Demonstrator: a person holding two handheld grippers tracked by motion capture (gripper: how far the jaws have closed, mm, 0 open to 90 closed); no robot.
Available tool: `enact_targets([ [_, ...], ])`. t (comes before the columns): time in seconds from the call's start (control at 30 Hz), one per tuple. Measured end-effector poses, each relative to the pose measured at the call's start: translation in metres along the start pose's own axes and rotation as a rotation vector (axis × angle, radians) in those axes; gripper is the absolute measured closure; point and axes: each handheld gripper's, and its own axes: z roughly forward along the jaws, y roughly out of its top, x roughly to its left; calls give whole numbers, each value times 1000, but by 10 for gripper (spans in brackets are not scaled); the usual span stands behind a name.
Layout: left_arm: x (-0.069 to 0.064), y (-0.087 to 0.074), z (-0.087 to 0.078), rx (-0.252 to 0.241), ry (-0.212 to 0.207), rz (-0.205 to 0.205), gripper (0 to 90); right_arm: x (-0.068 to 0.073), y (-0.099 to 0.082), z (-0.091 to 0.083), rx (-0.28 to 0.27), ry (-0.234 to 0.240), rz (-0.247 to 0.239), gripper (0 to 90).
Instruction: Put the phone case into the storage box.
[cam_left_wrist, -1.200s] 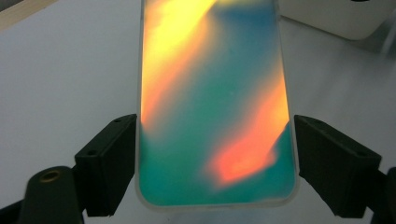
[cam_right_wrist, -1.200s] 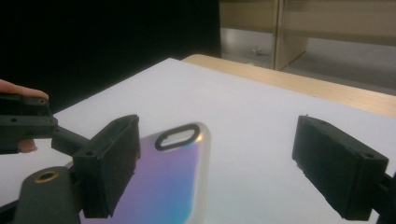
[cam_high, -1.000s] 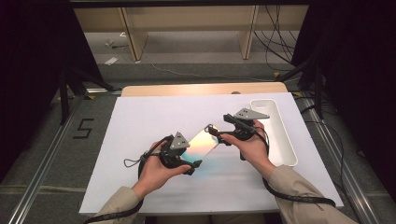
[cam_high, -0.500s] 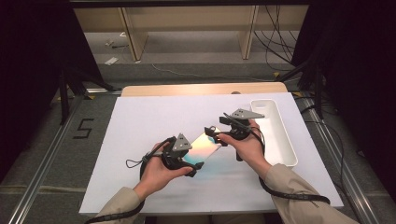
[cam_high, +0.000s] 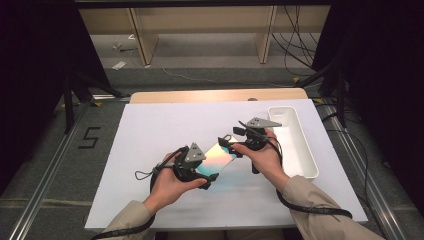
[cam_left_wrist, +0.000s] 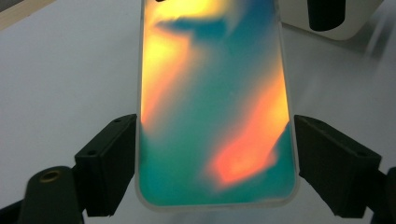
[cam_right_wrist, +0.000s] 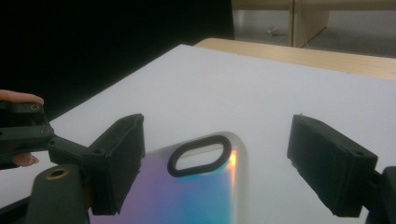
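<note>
Right hand-held gripper (cam_high: 229, 145) closing astride phone case (cam_high: 218, 159).

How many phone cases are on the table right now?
1. The phone case lies mid-table, its lower end between the left gripper's jaws, its camera-hole end between the right gripper's. The tray's inside shows none.

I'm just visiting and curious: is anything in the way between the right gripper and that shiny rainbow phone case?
Nothing visible. The right gripper has the camera-hole end of the phone case between its jaws, which have just been closing; the right-hand pad stands clear of it. The left gripper clamps the other end.
</note>
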Motion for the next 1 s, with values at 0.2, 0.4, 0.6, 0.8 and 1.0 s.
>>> enact_targets([
  [0.2,0,0,0,0,0,0,171,1,0,2,8,7,-2,206],
  [0.4,-1,0,0,-2,-2,1,171,1,0,3,7,8,1,206],
  [0.6,-1,0,1,-2,-3,3,171,1,0,3,8,11,4,210],
  [0.8,-2,1,1,-4,-1,3,171,-1,-1,3,8,9,14,215],
  [1.0,-2,1,1,-4,0,5,171,-1,-1,2,4,11,22,224],
])
